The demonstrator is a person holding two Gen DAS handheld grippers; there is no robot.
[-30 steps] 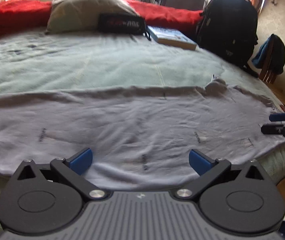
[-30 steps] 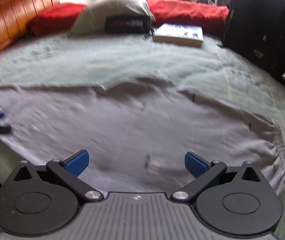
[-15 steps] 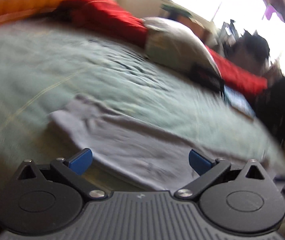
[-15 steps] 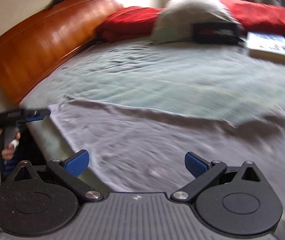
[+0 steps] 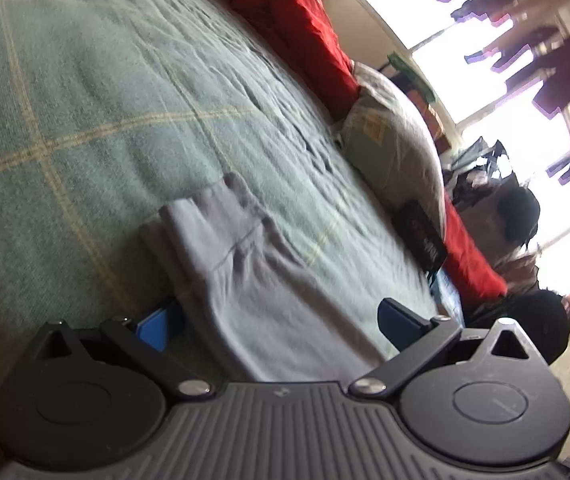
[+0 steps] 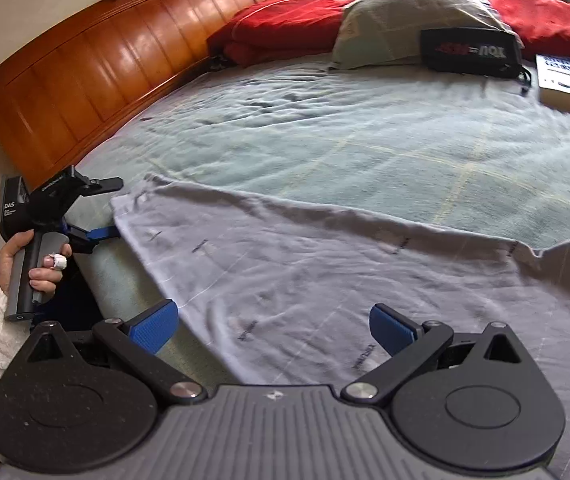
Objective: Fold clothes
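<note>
A light grey garment lies spread flat on the green bedspread. My right gripper hovers open over its near edge, with nothing between the fingers. In the right wrist view my left gripper is held by a hand at the bed's left side, rolled sideways. It is open, with one finger above and one below the garment's left corner. The left wrist view is tilted; there the garment's corner runs up between the open left gripper's blue pads.
A wooden headboard borders the bed on the left. Along the far side lie a red blanket, a pillow, a black pouch and a book. A dark backpack sits past the bed.
My left gripper has swung from the garment's middle to its left corner and rolled onto its side. My right gripper has turned left toward the headboard side. Both remain open.
</note>
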